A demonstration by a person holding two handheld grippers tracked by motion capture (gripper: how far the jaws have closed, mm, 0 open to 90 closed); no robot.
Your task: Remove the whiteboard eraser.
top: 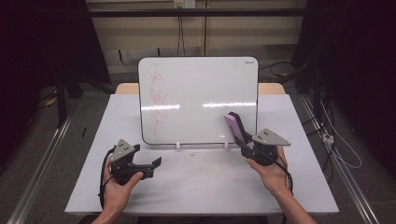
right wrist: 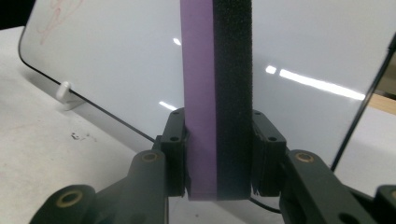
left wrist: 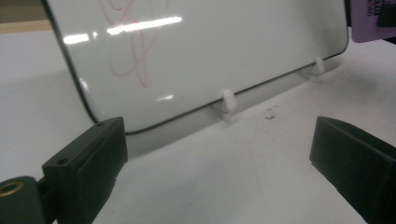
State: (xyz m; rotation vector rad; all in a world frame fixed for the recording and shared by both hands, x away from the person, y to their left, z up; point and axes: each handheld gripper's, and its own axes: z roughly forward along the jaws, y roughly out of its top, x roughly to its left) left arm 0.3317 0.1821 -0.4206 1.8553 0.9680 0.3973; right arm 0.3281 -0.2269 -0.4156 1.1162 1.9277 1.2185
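A whiteboard (top: 198, 98) stands tilted on two small white feet at the middle of the table, with red scribbles (top: 158, 95) on its left part. My right gripper (top: 243, 145) is shut on a purple eraser with black felt (top: 236, 127), held upright just in front of the board's lower right corner. In the right gripper view the eraser (right wrist: 217, 98) is clamped between both jaws, felt side to the right. My left gripper (top: 158, 164) rests low on the table in front of the board's left corner, open with nothing between its jaws (left wrist: 219, 177).
The white table (top: 201, 186) has bare room in front of the board. A white foot (left wrist: 228, 101) props the board's lower edge, with small eraser crumbs (left wrist: 270, 113) beside it. Dark stands and cables flank the table.
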